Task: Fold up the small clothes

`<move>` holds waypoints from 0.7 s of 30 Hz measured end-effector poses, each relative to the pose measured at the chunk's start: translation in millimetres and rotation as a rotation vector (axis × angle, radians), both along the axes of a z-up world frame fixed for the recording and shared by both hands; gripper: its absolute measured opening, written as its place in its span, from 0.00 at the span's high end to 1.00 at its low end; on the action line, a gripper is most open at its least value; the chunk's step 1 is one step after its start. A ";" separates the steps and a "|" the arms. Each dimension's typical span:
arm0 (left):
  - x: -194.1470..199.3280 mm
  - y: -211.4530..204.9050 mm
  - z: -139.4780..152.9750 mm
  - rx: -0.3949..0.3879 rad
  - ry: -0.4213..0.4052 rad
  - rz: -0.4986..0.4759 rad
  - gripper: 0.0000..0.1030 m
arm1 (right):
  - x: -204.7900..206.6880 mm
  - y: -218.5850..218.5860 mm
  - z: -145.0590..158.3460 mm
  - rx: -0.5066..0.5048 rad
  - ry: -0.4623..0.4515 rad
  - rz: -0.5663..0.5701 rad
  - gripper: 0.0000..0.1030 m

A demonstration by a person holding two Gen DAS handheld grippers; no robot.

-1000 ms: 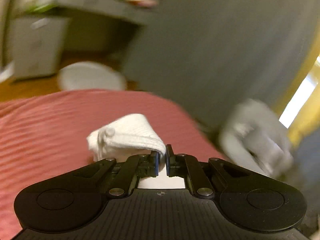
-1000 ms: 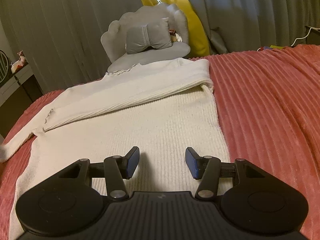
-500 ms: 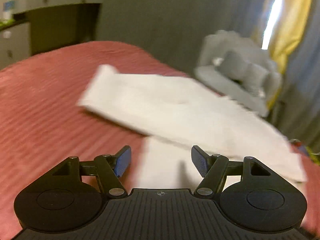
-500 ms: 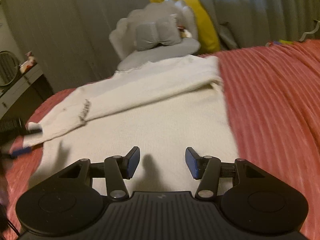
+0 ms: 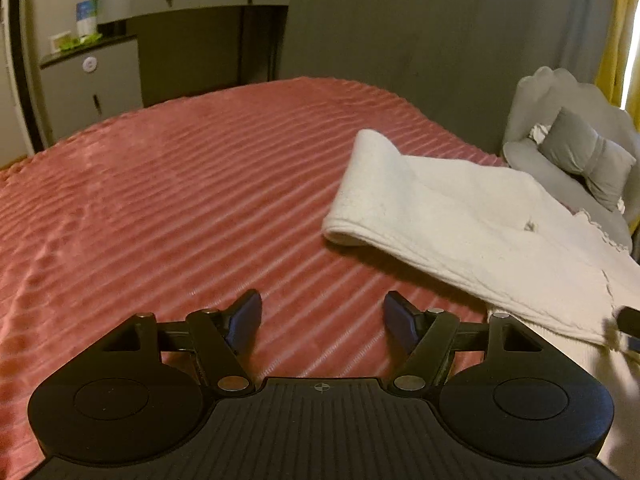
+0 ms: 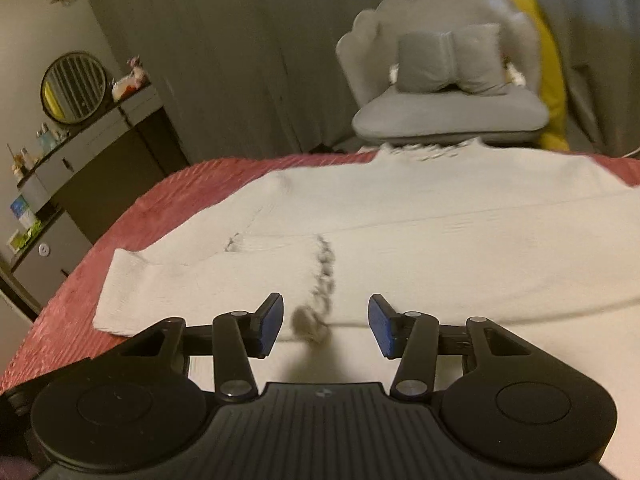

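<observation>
Now spread flat on the ribbed red bedspread [image 5: 168,208]: white knit sweater [image 6: 460,248], body toward the near side, scalloped neckline toward the far edge beside the grey shell-backed chair [image 6: 448,92]. Sleeve [image 5: 440,216] folded across the body, cuff end lying at the sweater's left edge, partly on the bedspread. Seen from the left wrist camera as a thick white band running from centre to right edge of view, rounded cuff fold nearest the middle.

Left gripper [image 5: 322,322] held with jaws spread wide, nothing between the fingers, only bare bedspread under the gap; sweater off to the right of it, not touching. Right-hand linkage overlapping the sleeve's near edge in the view; contact impossible to tell.

Right gripper [image 6: 325,323] likewise with jaws apart, gripping nothing, poised low over the sweater's near part. Between the blue finger pads [image 6: 271,322], a small grey blurred tuft at the end of a dark frayed seam line running up the fabric; too blurred to identify further.

Beyond the bed, on the far left: grey dresser [image 5: 168,36] with small items on top, a round mirror [image 6: 74,88] above it in the right wrist view. Grey bow-shaped cushion [image 6: 450,64] on the chair seat, yellow curtain [image 6: 532,20] behind it at far right.
</observation>
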State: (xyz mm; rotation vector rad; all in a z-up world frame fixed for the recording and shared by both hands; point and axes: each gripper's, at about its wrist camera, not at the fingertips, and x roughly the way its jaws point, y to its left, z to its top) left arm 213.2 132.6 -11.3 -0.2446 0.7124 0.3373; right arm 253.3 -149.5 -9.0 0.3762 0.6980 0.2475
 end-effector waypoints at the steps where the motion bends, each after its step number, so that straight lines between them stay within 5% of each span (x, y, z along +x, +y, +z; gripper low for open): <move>1: 1.9 -0.7 -2.7 0.000 0.003 -0.003 0.25 | 6.4 5.4 -5.0 -0.006 0.017 0.012 0.56; 5: 3.8 -12.6 -6.3 0.046 0.012 -0.009 0.22 | 19.0 17.6 -9.0 -0.029 0.039 0.030 0.69; 7: 4.5 -14.9 -7.1 0.055 0.012 -0.011 0.21 | 22.3 19.2 -7.0 -0.011 0.043 0.042 0.87; 14: 0.2 -13.5 -5.4 0.033 0.007 -0.008 0.21 | 18.6 14.5 -2.1 0.005 0.021 0.033 0.94; 21: -8.3 -25.1 8.6 0.072 -0.053 -0.046 0.21 | -11.6 -6.9 43.9 -0.268 -0.195 -0.085 0.94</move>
